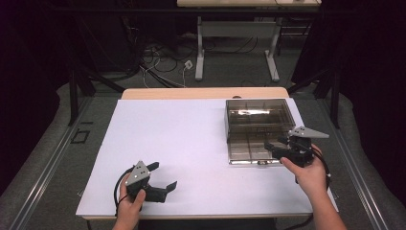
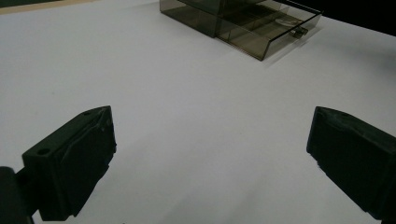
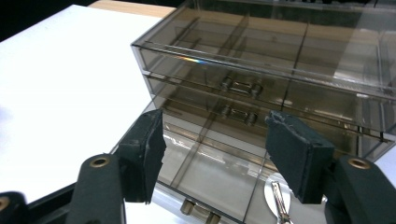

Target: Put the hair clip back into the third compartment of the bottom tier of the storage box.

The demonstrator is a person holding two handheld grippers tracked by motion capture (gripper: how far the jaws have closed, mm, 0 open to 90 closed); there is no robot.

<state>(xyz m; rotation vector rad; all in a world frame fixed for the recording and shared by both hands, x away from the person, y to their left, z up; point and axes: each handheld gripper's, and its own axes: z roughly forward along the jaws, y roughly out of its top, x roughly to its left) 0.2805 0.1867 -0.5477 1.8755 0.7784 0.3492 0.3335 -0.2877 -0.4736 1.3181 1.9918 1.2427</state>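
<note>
right gripper (image 3: pixel 215 158): jaws apart, holding nothing, above the pulled-out bottom drawer (image 3: pixel 205 182) | drawer box (image 1: pixel 258 129): far right of the bench (image 1: pixel 191 153) | left gripper (image 1: pixel 160 179): jaws wide apart, holding nothing, near front

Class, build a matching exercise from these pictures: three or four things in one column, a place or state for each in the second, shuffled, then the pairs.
1 left gripper
2 right gripper
3 bottom drawer
4 silver piece

a pulled out of the smoky clear organizer
b lying in the open drawer
c open, low over the white sheet
d open, above the drawer

1-c, 2-d, 3-a, 4-b
</note>
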